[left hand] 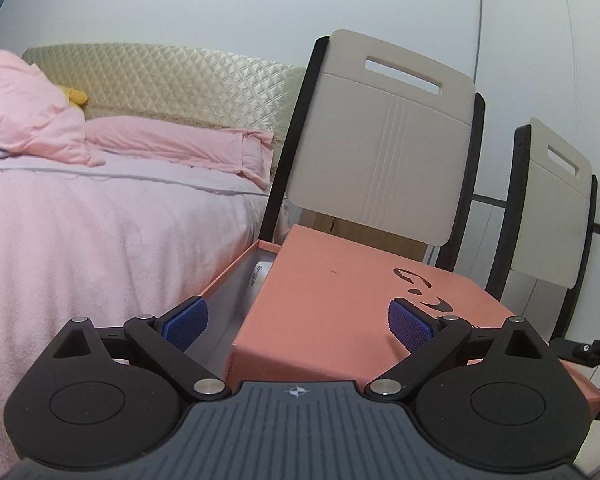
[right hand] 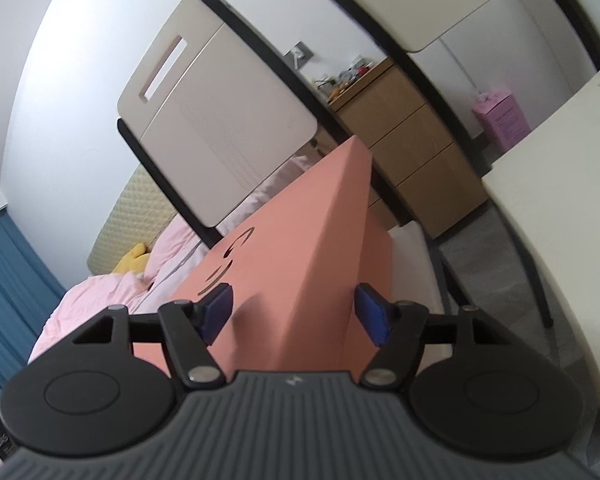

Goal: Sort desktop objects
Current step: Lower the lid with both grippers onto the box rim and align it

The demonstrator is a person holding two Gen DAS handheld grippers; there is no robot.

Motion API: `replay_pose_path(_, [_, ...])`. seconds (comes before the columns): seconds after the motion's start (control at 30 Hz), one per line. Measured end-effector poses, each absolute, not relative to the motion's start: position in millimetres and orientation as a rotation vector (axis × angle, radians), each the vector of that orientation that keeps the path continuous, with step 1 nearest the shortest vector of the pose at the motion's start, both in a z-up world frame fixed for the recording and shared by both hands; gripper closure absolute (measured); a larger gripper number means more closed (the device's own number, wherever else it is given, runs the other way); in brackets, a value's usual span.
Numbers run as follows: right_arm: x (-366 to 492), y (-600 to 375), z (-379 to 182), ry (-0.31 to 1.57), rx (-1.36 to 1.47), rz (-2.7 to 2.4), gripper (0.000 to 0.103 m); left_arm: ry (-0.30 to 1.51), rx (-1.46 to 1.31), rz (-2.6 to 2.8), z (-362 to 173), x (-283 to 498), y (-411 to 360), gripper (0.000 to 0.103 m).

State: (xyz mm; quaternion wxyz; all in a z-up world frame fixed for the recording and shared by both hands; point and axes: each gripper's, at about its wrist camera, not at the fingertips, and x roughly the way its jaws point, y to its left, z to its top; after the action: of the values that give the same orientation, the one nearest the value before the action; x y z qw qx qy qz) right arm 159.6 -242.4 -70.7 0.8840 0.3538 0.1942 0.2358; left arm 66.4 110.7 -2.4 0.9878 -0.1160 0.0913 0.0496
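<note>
A salmon-pink box lid (left hand: pixel 340 300) with a black logo lies askew over a matching open box (left hand: pixel 236 264), leaving a gap on the left with a white object (left hand: pixel 260 274) inside. My left gripper (left hand: pixel 296 324) is open, its blue pads on either side of the lid's near corner, not pressing it. In the right wrist view the lid (right hand: pixel 292 264) is tilted, and my right gripper (right hand: pixel 296 312) straddles its near edge with blue pads close on both sides; contact is unclear.
A bed with pink bedding (left hand: pixel 100 220) lies to the left. Two beige chairs (left hand: pixel 384 148) stand behind the box. A wooden drawer unit (right hand: pixel 412 160) and a cream tabletop (right hand: pixel 560 220) lie to the right.
</note>
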Motion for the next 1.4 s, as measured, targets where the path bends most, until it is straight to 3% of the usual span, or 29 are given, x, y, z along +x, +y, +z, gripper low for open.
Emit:
replay_pose_path(0.4, [134,-249,-73,0.376,0.763,0.387,0.036,0.133,-0.130,0.116,-13,64,82,0.005])
replay_pose_path(0.53, [133,-240,-74,0.388,0.734,0.404,0.051,0.125,-0.122,0.132,-15,65,83,0.006])
replay_pose_path(1.4, [152,-198,-71,0.362,0.673,0.478,0.050,0.187,-0.091,0.281,-16,73,101,0.001])
